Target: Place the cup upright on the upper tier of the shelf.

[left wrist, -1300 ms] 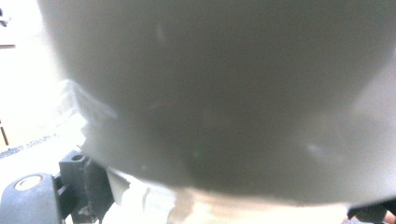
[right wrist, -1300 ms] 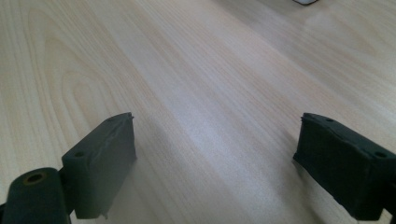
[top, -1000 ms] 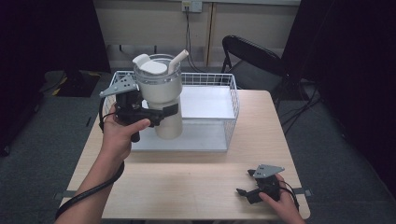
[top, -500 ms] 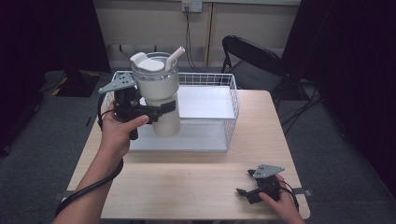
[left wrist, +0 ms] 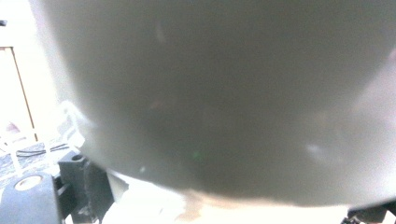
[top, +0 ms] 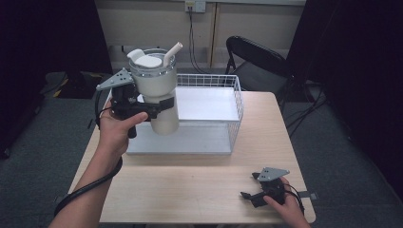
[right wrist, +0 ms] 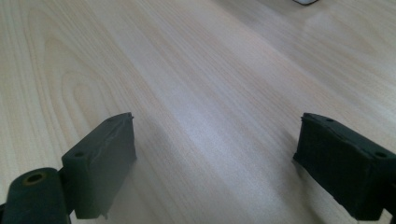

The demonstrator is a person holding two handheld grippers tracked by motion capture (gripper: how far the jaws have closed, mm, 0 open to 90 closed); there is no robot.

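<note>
— Why do you hold the tumbler point(top: 158, 97) so high?

— Your left gripper point(top: 151, 110) clamps the tumbler around its middle, from the side, and you keep it upright in the air over the left end of the wire basket point(top: 236, 102), near the far left corner of the desk point(top: 199, 190). I think upright is chosen because of the lid and the straw point(top: 172, 51): tilted, something could come out.

— And your right gripper point(top: 249, 194)?

— It rests on the desk near the front right corner, jaws wide apart, grasping nothing. In the right gripper view there is bare wood between them.

— What is hard to see?

— In the left gripper view the tumbler wall point(left wrist: 224, 93) is a grey blur, too close. You cannot tell if there is liquid inside, and the bottom of the tumbler hides a part of the basket floor.
</note>
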